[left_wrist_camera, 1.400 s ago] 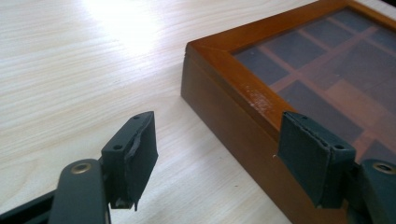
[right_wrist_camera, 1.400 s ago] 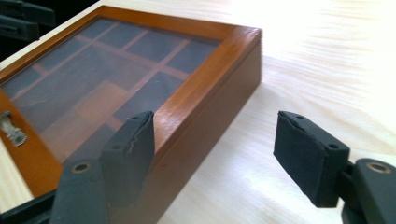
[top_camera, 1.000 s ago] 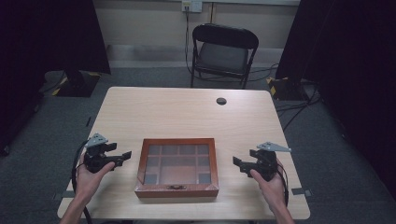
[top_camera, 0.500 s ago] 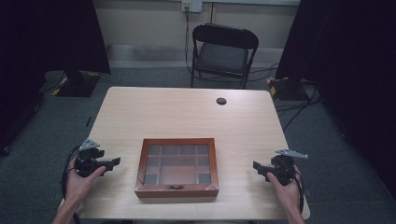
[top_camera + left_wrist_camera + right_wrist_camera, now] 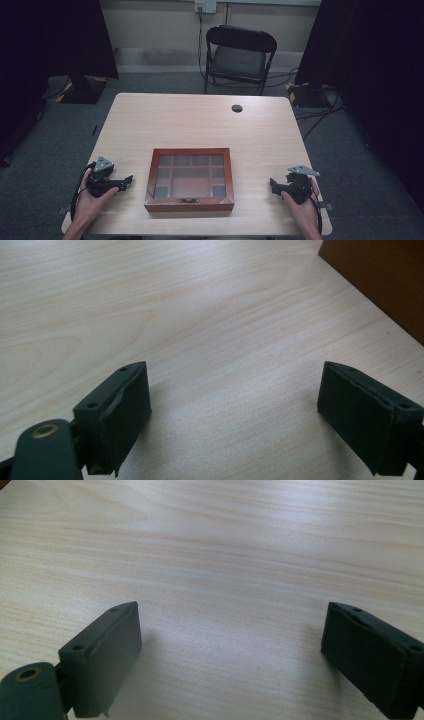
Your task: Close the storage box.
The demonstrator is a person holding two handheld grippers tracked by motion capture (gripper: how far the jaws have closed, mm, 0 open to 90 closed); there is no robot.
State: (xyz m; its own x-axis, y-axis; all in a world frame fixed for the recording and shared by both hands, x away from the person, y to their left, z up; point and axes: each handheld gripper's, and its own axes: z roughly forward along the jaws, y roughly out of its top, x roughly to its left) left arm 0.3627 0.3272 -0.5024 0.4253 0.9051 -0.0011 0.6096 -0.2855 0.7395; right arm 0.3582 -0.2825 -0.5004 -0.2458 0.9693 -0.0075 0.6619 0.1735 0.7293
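High view: the box (image 5: 189,179) lies between the two grippers at the table's (image 5: 200,120) near edge, long axis across. The left gripper (image 5: 125,181) is nearer it than the right gripper (image 5: 273,184); both point inward at it.

Left gripper view: its jaws, just opened wide, hold nothing; the box (image 5: 385,280) is up right.

Right gripper view: jaws, just opened wide, empty over bare table (image 5: 225,545).

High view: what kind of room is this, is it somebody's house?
Probably not a house: more likely a lab or recording room. Dark curtains hang at both sides, cables trail over grey carpet, and one folding chair faces a plain wooden table.
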